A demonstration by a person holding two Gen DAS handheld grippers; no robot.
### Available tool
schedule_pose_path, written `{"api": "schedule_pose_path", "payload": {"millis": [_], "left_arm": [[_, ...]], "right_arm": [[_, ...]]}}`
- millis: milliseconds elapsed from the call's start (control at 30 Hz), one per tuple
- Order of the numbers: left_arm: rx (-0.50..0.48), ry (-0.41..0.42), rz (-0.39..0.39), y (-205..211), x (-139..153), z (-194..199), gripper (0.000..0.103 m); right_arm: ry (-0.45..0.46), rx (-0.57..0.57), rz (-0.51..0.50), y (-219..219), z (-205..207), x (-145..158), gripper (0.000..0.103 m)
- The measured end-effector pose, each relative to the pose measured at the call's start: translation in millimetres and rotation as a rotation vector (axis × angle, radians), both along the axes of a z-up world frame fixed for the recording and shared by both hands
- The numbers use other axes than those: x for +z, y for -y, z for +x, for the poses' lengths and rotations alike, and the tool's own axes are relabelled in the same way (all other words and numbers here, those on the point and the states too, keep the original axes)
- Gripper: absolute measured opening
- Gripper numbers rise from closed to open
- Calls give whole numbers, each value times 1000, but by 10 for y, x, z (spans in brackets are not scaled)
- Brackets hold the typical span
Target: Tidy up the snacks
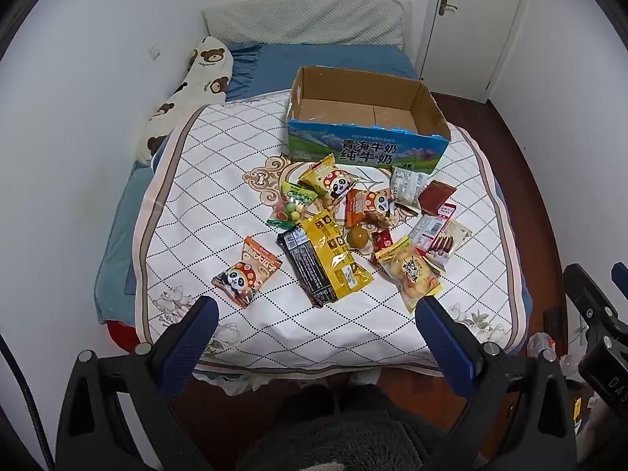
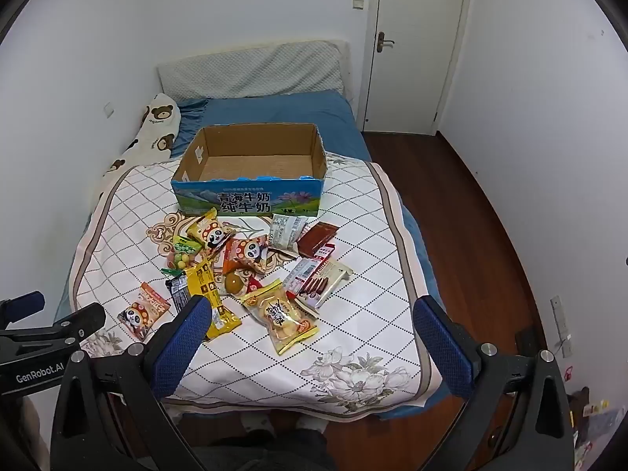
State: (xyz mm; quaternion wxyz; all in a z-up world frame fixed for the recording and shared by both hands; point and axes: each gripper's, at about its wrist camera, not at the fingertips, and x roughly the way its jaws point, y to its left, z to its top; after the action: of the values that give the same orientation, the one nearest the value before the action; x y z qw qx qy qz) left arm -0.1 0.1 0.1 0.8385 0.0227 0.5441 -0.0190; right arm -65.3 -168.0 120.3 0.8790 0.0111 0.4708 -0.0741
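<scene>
I am looking down over a bed (image 1: 188,204) through two wrist cameras, one on each hand-held tool. Both tools hang above the foot of the bed, tipped steeply downward, touching nothing.

My left tool (image 1: 314,337) has its two blue-padded fingers spread fully apart, with nothing between them. My right tool (image 2: 310,333) is spread just as wide and is also empty.

The snacks lie in a loose pile on a white diamond-patterned quilt (image 1: 219,180), in the middle of the bed. Beyond the pile, at twelve o'clock, stands an open cardboard milk box (image 1: 365,121) with nothing visible inside, which I take to be where the snacks belong.

From the left tool, the pile sits at twelve o'clock, a little ahead of the fingertips. Nearest to it are a small panda-print packet (image 1: 247,276), lying alone at eleven o'clock, and a long yellow packet (image 1: 335,255) resting on a black packet (image 1: 306,271). Both long packets run from eleven o'clock toward five o'clock.

From the right tool, a clear bag of round biscuits (image 2: 284,318) lies just ahead at twelve o'clock, its long axis also running eleven to five. The right tool looks nearer to that bag; the left looks nearer to the lone panda packet.

No snack is in the box yet, so I judge the task barely begun.
</scene>
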Motion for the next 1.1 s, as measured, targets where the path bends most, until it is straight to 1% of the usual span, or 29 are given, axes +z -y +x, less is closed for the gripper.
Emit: {"api": "schedule_pose_path", "payload": {"millis": [267,500,800,1100], "left_arm": [[-1,7,9,-4,3,8,103],[-4,8,12,0,55,92,103],[-6,12,7,-8,50,93,103],[-12,16,7,1,32,131,103]], "right_arm": [[-1,-1,-5,-16,37,7,103],[2,0,-4,-20,69,-17,103],[7,-2,-8,-76,104,51,103],[8,-9,-1,-60,107,16,103]]}}
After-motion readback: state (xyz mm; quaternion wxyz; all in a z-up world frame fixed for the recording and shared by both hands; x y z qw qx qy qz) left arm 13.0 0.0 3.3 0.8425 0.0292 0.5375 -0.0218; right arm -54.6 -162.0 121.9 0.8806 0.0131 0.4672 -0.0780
